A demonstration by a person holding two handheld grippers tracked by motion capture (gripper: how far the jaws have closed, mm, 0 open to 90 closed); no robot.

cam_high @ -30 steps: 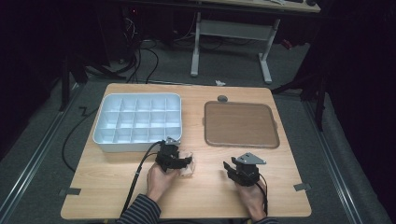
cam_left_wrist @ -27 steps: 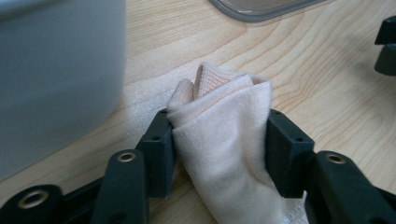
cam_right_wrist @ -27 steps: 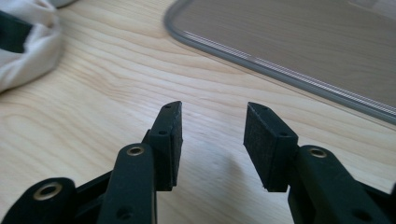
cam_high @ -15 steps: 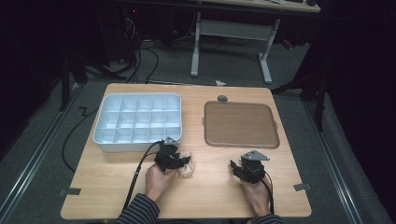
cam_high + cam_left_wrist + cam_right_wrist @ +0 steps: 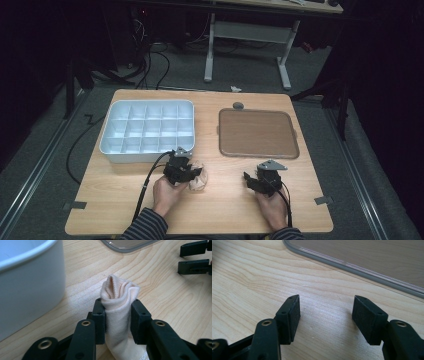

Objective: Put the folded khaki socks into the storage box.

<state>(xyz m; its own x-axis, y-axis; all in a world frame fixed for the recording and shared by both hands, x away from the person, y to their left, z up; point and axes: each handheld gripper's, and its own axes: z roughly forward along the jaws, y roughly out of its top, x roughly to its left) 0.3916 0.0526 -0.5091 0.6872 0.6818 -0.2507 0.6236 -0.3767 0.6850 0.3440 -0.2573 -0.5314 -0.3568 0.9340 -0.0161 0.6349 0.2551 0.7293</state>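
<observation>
Left tongs [image 5: 117, 315] just closing, pinched shut, right tongs [image 5: 325, 315] just opening, jaws apart

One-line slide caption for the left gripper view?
Left hand-held gripper clamps a rolled beige sock beside the white compartment tray.

High view overhead, gripper views close, sharing wooden table [image 5: 225, 200]

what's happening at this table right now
A person works at a wooden table with a tool in each hand. The left tool has just been closing and now pinches a rolled, pale peach sock between its pads, just in front of the white compartment tray. The right tool has just been opening; its jaws stand apart over bare wood with nothing between them, near the brown lid lying flat on the table.
</observation>
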